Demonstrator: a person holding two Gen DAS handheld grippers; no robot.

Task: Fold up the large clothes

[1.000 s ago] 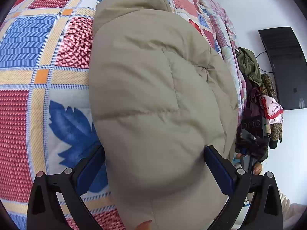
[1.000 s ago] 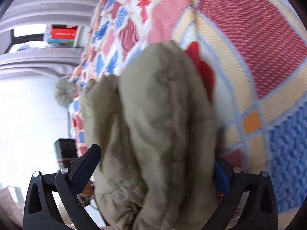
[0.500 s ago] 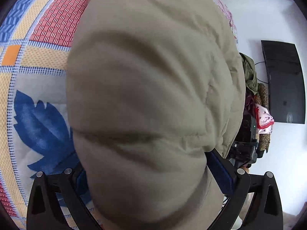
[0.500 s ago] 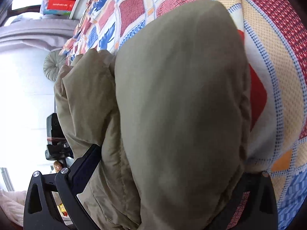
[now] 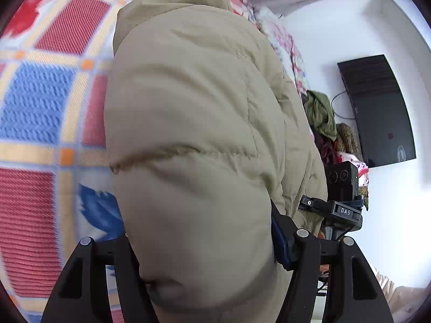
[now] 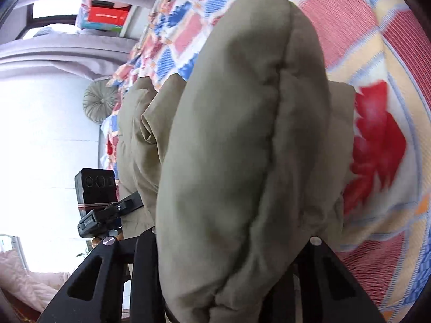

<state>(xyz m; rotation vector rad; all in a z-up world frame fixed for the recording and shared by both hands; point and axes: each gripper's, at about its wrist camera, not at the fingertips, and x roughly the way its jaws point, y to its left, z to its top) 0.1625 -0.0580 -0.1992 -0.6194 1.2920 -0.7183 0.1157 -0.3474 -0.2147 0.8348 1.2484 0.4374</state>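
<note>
A puffy khaki quilted jacket (image 5: 194, 123) fills the middle of the left wrist view, over a red, blue and cream patchwork bedspread (image 5: 40, 102). My left gripper (image 5: 199, 245) is shut on a thick fold of the jacket; the fabric hides the left fingertip. In the right wrist view the same jacket (image 6: 242, 145) bulges between the jaws of my right gripper (image 6: 231, 245), which is shut on another fold. Both fingertips there are hidden by cloth. Each view shows the other gripper's camera beside the jacket.
The bedspread (image 6: 377, 123) spreads to the right in the right wrist view. A pile of clothes (image 5: 323, 118) and a black wall screen (image 5: 377, 107) stand past the bed's edge. A round cushion (image 6: 98, 102) and a windowsill with boxes (image 6: 105, 16) lie at the far end.
Both grippers have closed in on the jacket's folds, from jaws spread wide around it to pinching it. The jacket has shifted over the bedspread and both views have turned.
</note>
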